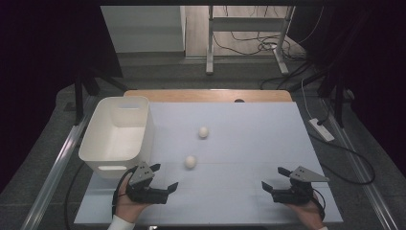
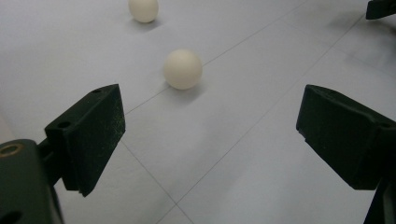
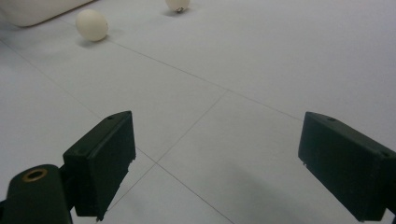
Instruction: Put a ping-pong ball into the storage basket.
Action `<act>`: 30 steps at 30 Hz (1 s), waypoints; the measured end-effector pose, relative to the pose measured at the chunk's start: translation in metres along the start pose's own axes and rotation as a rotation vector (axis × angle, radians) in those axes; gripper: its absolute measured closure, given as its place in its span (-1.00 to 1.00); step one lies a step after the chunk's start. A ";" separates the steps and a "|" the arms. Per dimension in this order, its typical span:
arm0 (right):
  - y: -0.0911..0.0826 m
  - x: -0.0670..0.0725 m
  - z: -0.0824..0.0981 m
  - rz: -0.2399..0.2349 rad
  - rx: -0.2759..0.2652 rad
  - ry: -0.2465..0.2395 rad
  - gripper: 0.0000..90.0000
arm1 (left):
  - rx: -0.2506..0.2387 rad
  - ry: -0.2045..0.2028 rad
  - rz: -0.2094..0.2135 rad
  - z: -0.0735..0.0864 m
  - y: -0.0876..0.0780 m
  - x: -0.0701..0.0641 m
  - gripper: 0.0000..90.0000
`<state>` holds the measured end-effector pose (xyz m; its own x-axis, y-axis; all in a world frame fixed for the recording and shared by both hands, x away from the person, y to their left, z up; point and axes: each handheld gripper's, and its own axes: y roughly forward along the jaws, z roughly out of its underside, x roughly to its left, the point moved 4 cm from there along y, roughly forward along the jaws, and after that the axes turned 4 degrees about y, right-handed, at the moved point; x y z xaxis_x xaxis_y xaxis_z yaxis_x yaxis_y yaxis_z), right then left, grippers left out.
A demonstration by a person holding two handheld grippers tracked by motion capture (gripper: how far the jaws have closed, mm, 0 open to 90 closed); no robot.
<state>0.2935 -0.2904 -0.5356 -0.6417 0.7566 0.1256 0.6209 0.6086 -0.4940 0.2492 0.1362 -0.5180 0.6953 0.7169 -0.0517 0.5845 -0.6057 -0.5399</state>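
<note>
Two cream eggs lie on the pale mat [image 1: 249, 143]: a near egg [image 1: 190, 162] and a far egg [image 1: 203, 132]. A white bin [image 1: 115, 134] stands at the left, with nothing seen inside. My left gripper [image 1: 164, 176] is held low at the front left, open, just short of the near egg [image 2: 183, 69], which lies ahead of its jaws; the far egg [image 2: 144, 9] is beyond it. My right gripper [image 1: 273, 178] rests at the front right, open, with nothing between its jaws. Its own camera sees the near egg [image 3: 92, 25] and the far egg [image 3: 178, 4] well off.
The bin's corner [image 3: 32, 11] shows at the top left of the right gripper view. A wooden table edge [image 1: 210, 95] runs behind the mat. A metal frame [image 1: 249, 33] and cables [image 1: 335, 143] are on the floor beyond and to the right.
</note>
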 end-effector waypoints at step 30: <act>0.003 0.000 0.000 -0.001 0.008 -0.009 -0.75 | 0.030 0.004 0.010 -0.025 0.014 -0.005 -0.81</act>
<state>0.2955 -0.2887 -0.5366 -0.6465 0.7537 0.1185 0.6167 0.6077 -0.5004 0.2645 0.1158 -0.5040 0.7025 0.7096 -0.0539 0.5650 -0.6022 -0.5641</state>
